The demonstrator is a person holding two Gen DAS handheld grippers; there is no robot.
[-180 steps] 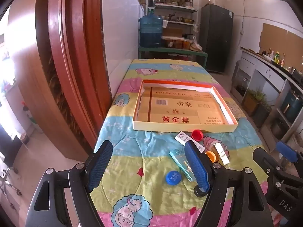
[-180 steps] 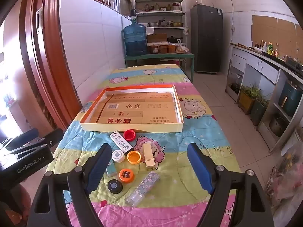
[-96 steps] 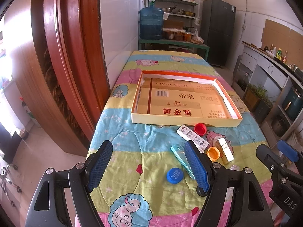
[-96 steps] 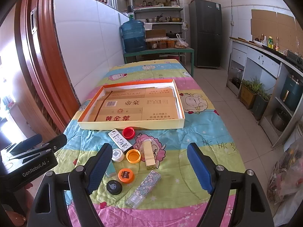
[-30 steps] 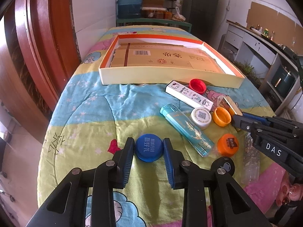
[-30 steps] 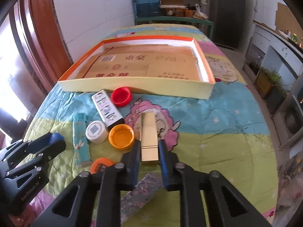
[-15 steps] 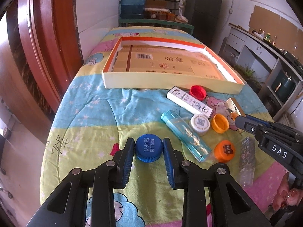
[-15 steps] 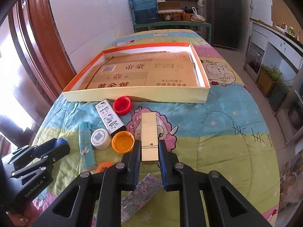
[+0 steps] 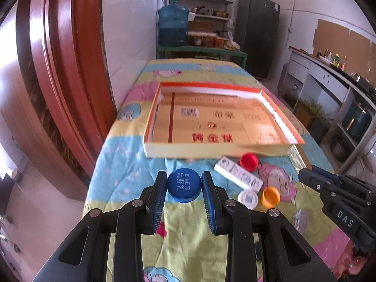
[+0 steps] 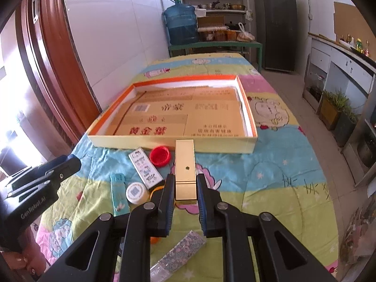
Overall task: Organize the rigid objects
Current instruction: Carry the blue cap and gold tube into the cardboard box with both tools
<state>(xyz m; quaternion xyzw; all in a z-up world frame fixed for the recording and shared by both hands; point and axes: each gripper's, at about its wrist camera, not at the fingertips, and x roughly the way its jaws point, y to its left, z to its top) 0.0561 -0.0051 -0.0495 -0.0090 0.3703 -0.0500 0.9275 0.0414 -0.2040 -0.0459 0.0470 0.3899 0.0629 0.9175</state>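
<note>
Left wrist view: the left claw grips a blue cap between its pads, held above the quilted worktop, on the near side of the tray. Just before the tray's front wall lie a red cap and a white box. Nearer than these sit a white cap and an orange cap.

Right wrist view: the right claw is clamped on a gold box, whose far end overlaps the tray's front wall in this view. Near the tray's front wall lies a teal lighter.
</note>
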